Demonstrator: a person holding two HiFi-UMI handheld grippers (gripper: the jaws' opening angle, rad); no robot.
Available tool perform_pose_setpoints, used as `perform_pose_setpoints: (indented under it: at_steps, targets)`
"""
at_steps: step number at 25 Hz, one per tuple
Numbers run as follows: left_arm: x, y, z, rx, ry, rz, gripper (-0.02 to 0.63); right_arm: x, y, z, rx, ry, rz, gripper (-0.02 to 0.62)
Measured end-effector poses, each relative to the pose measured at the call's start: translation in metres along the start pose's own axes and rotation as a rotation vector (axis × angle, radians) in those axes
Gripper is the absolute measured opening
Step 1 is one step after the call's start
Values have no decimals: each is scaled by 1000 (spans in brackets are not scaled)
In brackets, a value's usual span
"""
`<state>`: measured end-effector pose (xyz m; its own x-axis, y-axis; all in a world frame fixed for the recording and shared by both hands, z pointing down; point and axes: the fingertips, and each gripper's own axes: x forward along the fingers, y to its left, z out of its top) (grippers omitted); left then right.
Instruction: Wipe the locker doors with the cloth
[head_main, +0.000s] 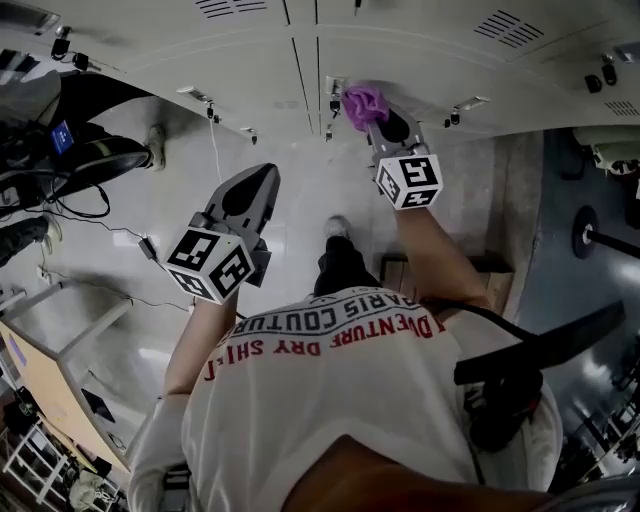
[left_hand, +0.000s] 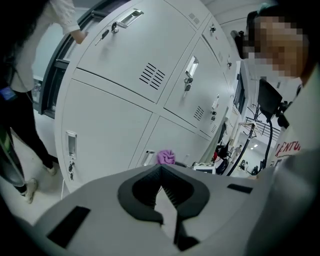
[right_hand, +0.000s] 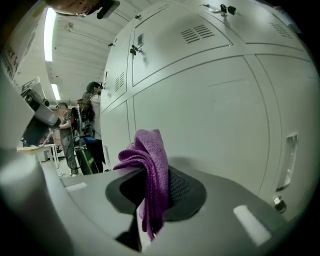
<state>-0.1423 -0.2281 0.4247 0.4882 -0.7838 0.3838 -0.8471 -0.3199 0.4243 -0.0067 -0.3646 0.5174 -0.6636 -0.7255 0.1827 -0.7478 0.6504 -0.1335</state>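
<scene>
Our right claw (head_main: 372, 112) grips the cloth (right_hand: 152, 165) at a locker door (right_hand: 210, 110), left claw (left_hand: 160, 170) closed, empty; wiping seems underway, so next we press and sweep across

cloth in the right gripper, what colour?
Purple. The cloth is pinched in the right gripper; the right gripper view shows it best.

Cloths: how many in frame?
1. The cloth sits in the right hand-held gripper, by a locker door. The left hand-held gripper holds none; others may be hidden.
</scene>
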Motion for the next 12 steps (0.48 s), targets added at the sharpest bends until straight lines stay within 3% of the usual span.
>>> perform_pose_setpoints:
  at_steps: [12]
  targets:
    - [-4,30,-10,-23,10,61,-2,66,5,-58,-28,99,-23,51]
